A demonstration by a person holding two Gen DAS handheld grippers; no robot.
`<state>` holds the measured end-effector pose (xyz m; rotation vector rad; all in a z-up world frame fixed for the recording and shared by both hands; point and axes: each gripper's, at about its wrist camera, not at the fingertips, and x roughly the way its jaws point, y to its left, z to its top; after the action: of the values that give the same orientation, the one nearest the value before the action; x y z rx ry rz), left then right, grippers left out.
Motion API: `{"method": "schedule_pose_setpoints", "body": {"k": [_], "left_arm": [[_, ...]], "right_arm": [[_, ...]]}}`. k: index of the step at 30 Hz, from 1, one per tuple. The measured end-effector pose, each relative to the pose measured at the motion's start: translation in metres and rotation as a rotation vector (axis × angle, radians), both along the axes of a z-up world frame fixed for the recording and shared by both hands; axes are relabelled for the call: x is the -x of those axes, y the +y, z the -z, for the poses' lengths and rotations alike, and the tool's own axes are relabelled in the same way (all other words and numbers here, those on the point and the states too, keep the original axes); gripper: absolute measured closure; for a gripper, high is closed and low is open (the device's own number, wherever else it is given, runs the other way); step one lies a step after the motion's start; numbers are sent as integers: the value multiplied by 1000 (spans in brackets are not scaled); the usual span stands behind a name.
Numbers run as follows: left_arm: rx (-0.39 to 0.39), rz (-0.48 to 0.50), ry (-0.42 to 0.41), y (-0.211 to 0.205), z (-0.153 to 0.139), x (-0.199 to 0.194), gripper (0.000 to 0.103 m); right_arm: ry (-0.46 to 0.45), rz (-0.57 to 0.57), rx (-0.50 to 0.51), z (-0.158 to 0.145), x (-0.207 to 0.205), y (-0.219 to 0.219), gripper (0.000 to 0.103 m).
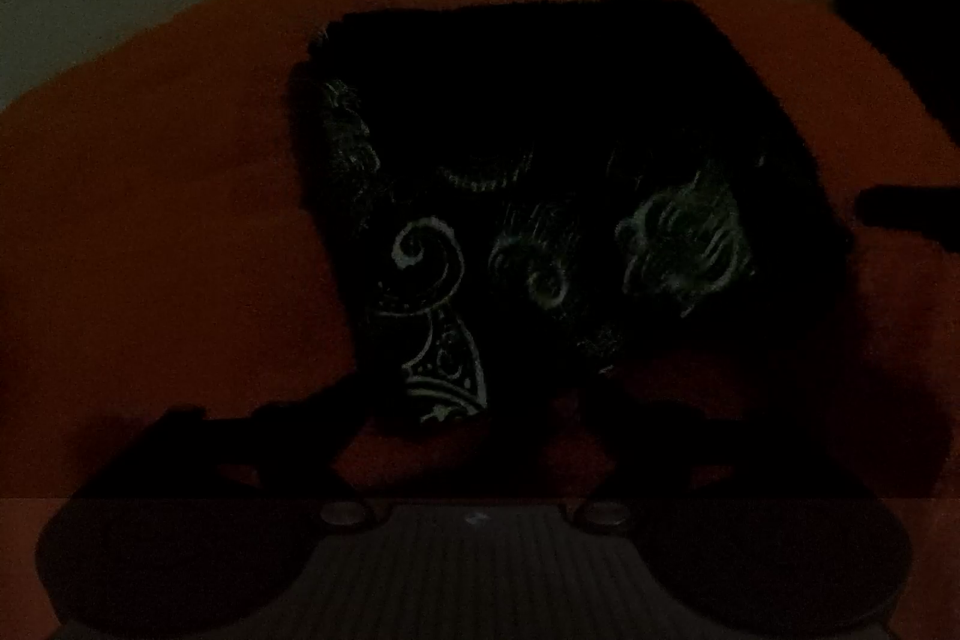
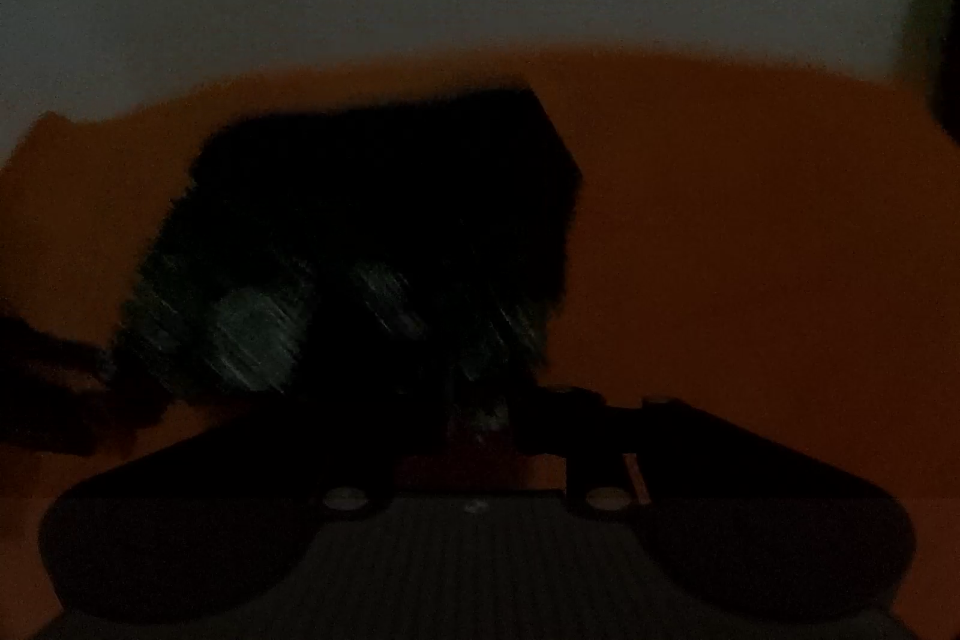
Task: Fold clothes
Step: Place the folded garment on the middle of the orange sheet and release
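Dimly, dark patterned garment [image 1: 540, 196] just beyond open left tongs [image 1: 474, 418]

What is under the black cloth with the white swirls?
The black cloth lies on an orange surface, which shows all around it. Whether anything else hides beneath the cloth cannot be seen: the fabric covers that spot, and the pictures are very dark.

Support surface: orange-red cover [image 1: 150, 220], dimly lit, its kind not discernible. One dark garment [image 1: 540, 112] with pale swirl print lies folded directly on it, centre, toward the far edge. Right wrist view blurred.
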<state>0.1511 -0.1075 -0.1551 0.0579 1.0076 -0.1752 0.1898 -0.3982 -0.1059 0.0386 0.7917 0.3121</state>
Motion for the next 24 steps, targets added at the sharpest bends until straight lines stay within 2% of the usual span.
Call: {"method": "schedule_pose_setpoints", "body": {"k": [2,3,4,6,8,10,12,13,14,16,18,20,24], "left_arm": [[40,-42,10,-1,-9,-6,28],[49,-70,35,1,-17,-9,31],[60,-95,53,-6,-27,-10,32],[90,-126,65,-9,-45,5,32],[122,-148,74,-8,-67,15,29],[150,-163,92,-4,-75,-26,27],[166,-180,96,-6,-94,-36,13],[171,-186,98,-8,-104,-37,11],[171,-184,97,-9,-118,-29,7],[167,-180,89,-4,-144,-31,2],[171,-182,83,0,-166,-21,0],[178,-187,77,5,-187,-3,0],[146,-182,27,2,-213,43,0]], "right_arm": [[-15,-27,-43,-3,-5,14,76],[34,-27,-39,2,-16,20,76],[123,-13,-3,11,-22,20,77],[207,26,23,6,-30,26,78],[202,39,-15,-18,-18,18,78],[210,52,-18,-42,-7,15,77],[225,66,-8,-69,12,12,77],[232,74,-6,-83,23,10,76],[238,76,-8,-99,27,5,72],[236,70,-9,-127,48,8,55],[212,81,-9,-152,69,15,20],[174,127,-27,-165,91,25,0],[202,163,-52,-185,119,28,0]]}}
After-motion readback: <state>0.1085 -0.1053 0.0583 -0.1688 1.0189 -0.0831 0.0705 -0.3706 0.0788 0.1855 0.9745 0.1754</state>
